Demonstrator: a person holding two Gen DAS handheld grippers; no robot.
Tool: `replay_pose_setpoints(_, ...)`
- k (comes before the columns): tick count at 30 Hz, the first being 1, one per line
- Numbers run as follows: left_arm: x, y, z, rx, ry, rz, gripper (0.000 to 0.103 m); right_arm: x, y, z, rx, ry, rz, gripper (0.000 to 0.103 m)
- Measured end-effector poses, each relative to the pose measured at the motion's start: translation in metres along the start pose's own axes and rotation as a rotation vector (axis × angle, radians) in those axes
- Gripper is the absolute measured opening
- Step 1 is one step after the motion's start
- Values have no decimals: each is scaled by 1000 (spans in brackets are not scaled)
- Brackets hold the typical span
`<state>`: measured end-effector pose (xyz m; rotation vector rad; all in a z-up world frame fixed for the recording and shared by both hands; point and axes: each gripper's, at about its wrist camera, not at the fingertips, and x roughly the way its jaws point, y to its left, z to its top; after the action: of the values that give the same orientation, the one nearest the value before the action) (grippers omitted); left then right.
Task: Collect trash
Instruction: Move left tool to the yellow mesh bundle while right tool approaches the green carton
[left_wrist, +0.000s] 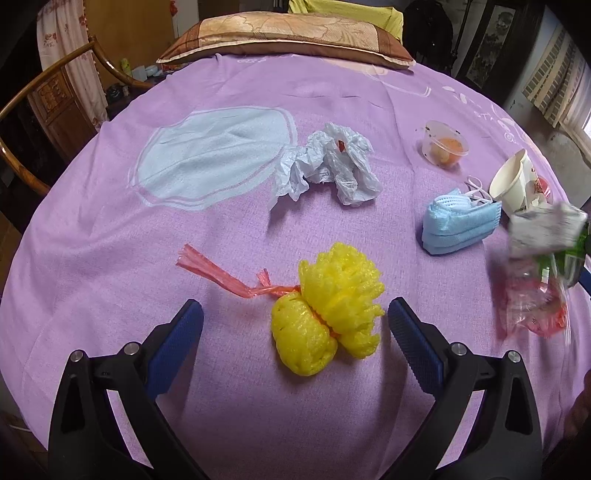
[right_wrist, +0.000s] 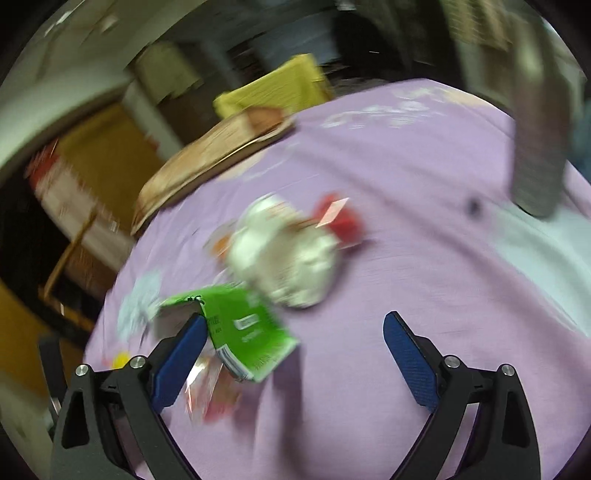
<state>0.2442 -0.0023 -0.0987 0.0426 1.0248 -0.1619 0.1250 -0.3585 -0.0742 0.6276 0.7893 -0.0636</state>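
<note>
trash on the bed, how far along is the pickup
Nothing looks collected yet. Both claws are open: the left claw straddles the yellow foam net; the right claw is blurred beside a green carton. The plastic bag, mask, paper cup and sauce cup remain.

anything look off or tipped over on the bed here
The paper cup lies tipped on its side beside the crumpled blue face mask. The small plastic tub stands upright with orange residue inside.
</note>
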Motion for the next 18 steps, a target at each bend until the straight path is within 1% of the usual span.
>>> replay_pose_setpoints(2, 0, -1, 0, 2, 1, 3, 96, -2, -12, 3, 19, -8, -21, 95)
replay_pose_setpoints(4, 0, -1, 0, 1, 1, 4, 96, -4, -10, 1, -5, -7, -17, 95)
replay_pose_setpoints(8, 1, -1, 0, 4, 2, 5, 96, 0, 18, -9, -132, 0, -9, 95)
replay_pose_setpoints(12, 1, -2, 0, 7, 3, 8, 96, 7, 39, -14, -235, 10, -32, 94)
replay_pose_setpoints(13, 1, -2, 0, 6, 3, 8, 96, 10, 44, -14, -260, 21, -37, 87)
replay_pose_setpoints(14, 1, -2, 0, 5, 2, 6, 96, 15, 48, -15, -282, 34, -39, 74)
replay_pose_setpoints(15, 1, -1, 0, 2, 1, 3, 96, 19, 52, -16, -300, 50, -37, 67)
replay_pose_setpoints(16, 1, -1, 0, 0, 0, 1, 96, 22, 54, -16, -306, 64, -32, 48)
replay_pose_setpoints(17, 0, -1, 0, -3, -1, -1, 96, 25, 55, -15, -305, 78, -24, 32)
replay_pose_setpoints(18, 0, 0, 0, -6, -3, -5, 96, 27, 53, -16, -294, 100, 5, 27)
